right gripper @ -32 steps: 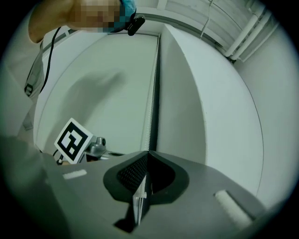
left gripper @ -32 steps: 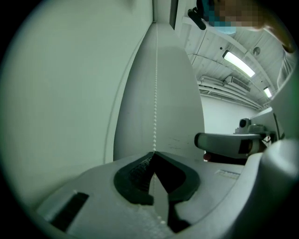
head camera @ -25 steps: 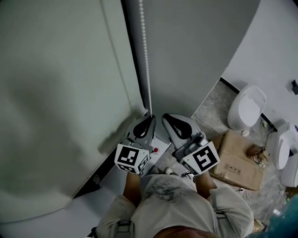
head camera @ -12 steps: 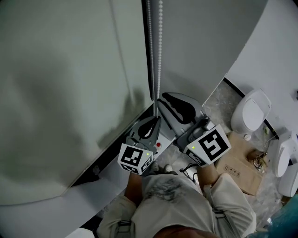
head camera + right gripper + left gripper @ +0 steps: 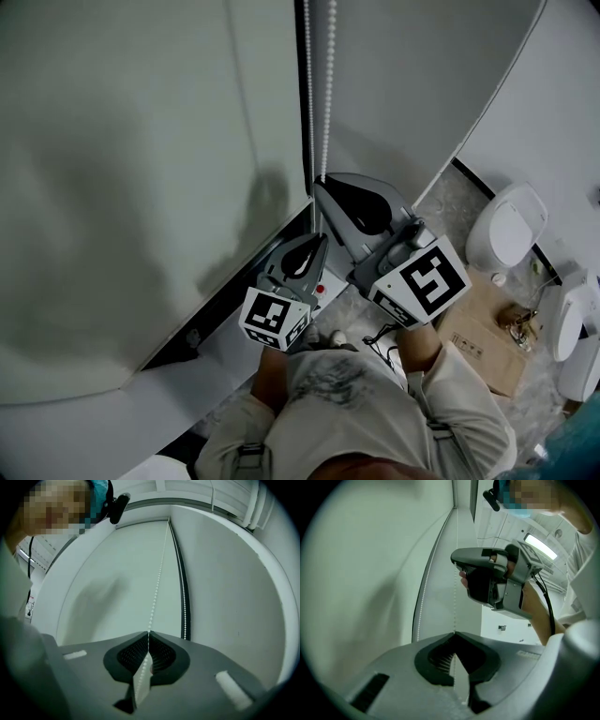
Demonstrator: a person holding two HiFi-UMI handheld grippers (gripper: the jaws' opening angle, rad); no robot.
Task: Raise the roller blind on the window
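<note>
The pale roller blind point(image 5: 122, 187) covers the window at the left. Its white bead chain point(image 5: 328, 94) hangs in two strands beside the dark frame edge. My right gripper point(image 5: 322, 181) is the higher one and is shut on the bead chain, which runs up from its tips point(image 5: 149, 632). A second strand point(image 5: 183, 611) hangs free to its right. My left gripper point(image 5: 317, 237) sits just below, shut on the bead chain at its tips point(image 5: 454, 633). In the left gripper view the right gripper point(image 5: 487, 578) shows above, held by a hand.
A white window sill point(image 5: 225, 347) lies under the blind. White toilet-like fixtures point(image 5: 506, 225) and a cardboard box point(image 5: 483, 342) stand on the marbled floor at the right. A plain grey wall point(image 5: 422, 84) rises behind the chain.
The right gripper has climbed up the chain, from level with the left gripper to above it. The left gripper has stayed low by the sill.
</note>
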